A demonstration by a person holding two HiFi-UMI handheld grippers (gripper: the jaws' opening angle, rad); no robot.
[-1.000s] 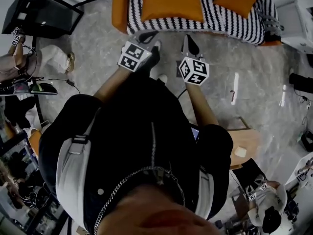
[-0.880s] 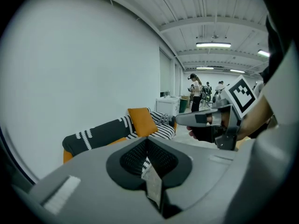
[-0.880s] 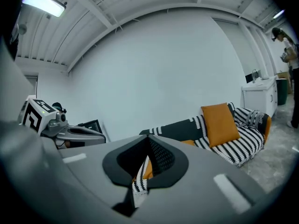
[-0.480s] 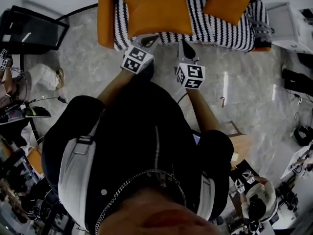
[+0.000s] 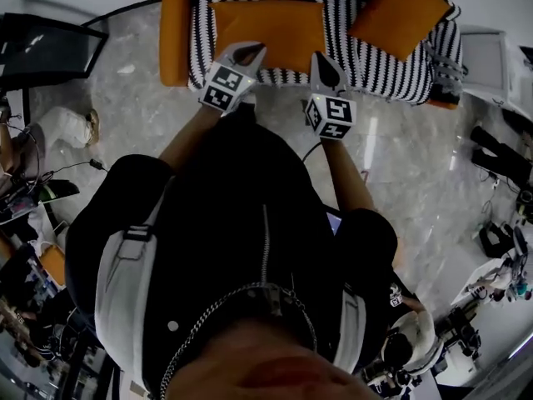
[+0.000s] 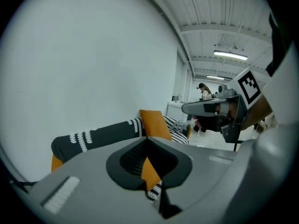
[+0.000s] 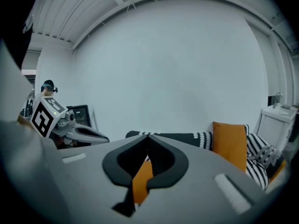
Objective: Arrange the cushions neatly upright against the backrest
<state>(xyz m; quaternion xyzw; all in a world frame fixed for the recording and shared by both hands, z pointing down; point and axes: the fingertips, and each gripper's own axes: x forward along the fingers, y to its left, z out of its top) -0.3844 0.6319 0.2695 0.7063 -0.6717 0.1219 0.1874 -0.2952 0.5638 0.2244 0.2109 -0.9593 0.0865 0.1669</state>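
**A:** Head view first?

**B:** Orange sofa (image 5: pixel 173 32) along the top edge, draped in a black-and-white striped cover (image 5: pixel 391 65). Holding two orange cushions: a wide cushion (image 5: pixel 266 25) toward the sofa's left end — flat or leaning, hard to tell — and a second cushion (image 5: pixel 400 11) tilted near the right end.

**A:** And the grippers there?

**B:** Left gripper (image 5: pixel 250 52) and right gripper (image 5: pixel 323 63) side by side at the sofa's front edge, tips at the wide cushion's near edge. Contact not clear. Both narrowed to a point.

**A:** Left gripper view?

**B:** Jaws pressed together, pinching nothing. A sliver of orange and stripes visible through the notch behind the tips. Beyond, the dark backrest (image 6: pixel 93 136) with the second cushion upright at its far end. Right gripper alongside, also closed.

**A:** Right gripper view?

**B:** Much the same — jaws closed tight on nothing, orange of the wide cushion visible through the notch. Second cushion upright at the backrest's right end, well apart from the tips. Left gripper off to the left, a dark monitor (image 7: pixel 79 115) behind it.
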